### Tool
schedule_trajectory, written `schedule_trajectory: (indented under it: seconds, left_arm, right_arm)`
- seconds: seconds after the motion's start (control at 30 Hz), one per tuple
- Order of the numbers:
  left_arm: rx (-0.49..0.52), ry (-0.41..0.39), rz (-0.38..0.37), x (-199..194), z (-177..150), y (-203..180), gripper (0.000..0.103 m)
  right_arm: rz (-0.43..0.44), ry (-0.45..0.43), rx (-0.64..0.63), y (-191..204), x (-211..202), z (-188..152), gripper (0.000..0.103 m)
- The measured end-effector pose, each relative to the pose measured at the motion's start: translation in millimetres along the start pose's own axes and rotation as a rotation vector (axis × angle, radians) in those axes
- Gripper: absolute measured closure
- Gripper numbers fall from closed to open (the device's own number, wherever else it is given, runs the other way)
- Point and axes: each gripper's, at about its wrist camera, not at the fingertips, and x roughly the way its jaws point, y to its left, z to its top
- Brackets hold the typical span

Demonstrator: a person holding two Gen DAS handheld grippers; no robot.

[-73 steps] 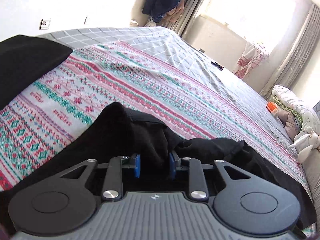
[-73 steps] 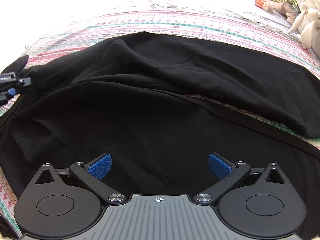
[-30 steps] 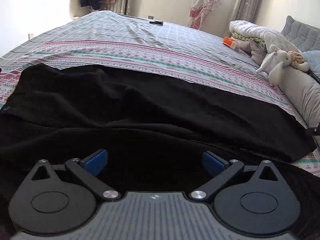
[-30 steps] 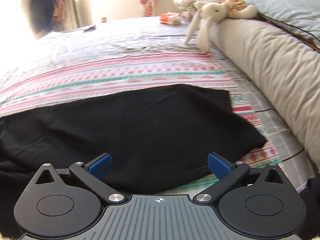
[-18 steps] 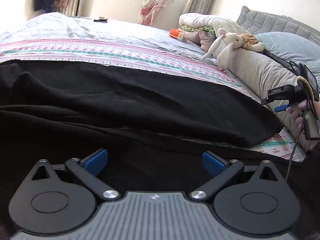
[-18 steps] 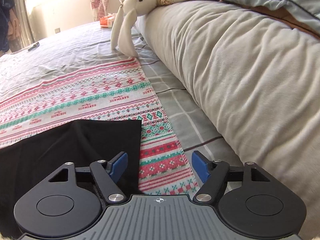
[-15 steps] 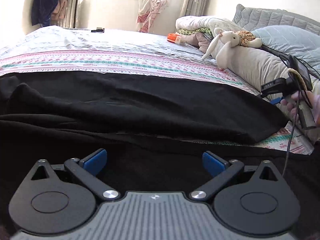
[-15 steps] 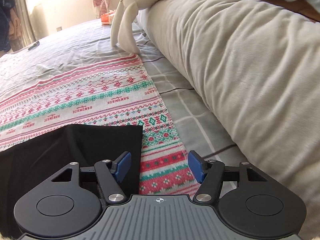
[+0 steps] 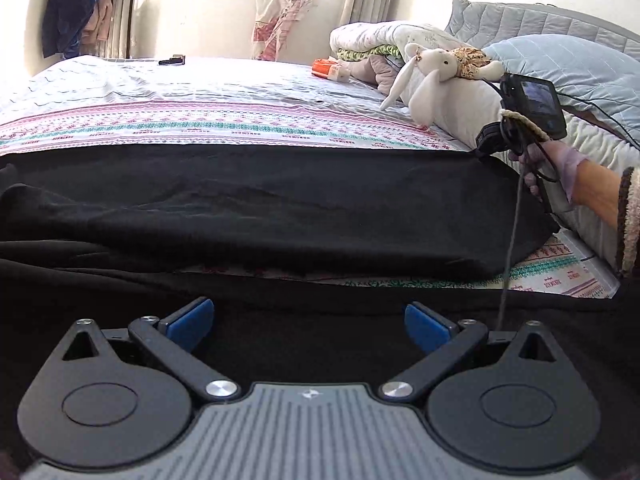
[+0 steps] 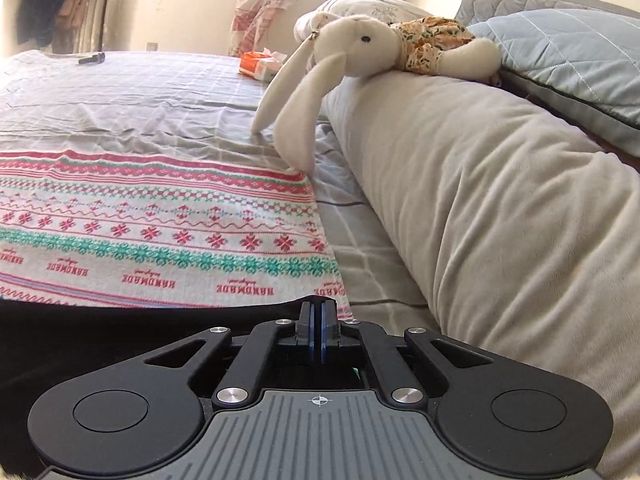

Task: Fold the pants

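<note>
On the bed (image 9: 240, 80), black pants (image 9: 280, 208) lie spread. Left claw (image 9: 308, 322) gapes above them, empty. Right claw (image 10: 319, 330) pinched together at pants' far corner; fabric between pads unclear.

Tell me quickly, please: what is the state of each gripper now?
Left gripper: open, holding nothing, above the black pants.
Right gripper: closed on the pants' far corner.
</note>
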Motion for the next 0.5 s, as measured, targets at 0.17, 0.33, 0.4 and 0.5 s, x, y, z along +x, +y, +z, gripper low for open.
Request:
schedule_trajectory:
  seconds: [0.17,0.33,0.4,0.5]
  left_arm:
    - [-0.012,-0.004,-0.008,-0.3,-0.2,2.3,0.0]
    - [-0.033,-0.009,-0.006,-1.0,1.4,6.2,0.0]
    - [-0.05,-0.005,0.004,-2.4,6.7,11.1,0.0]
    - [-0.055,-0.028,0.051,-7.5,23.6,22.9,0.0]
  right_arm:
    - [-0.114,-0.043,-0.081,23.9,18.0,14.1,0.102]
    - [-0.319,-0.02,-0.16,46.0,44.7,15.5,0.103]
    - [-0.39,-0.028,-0.185,47.7,47.0,12.9,0.103]
    - [-0.283,-0.008,-0.106,34.7,37.9,15.2,0.103]
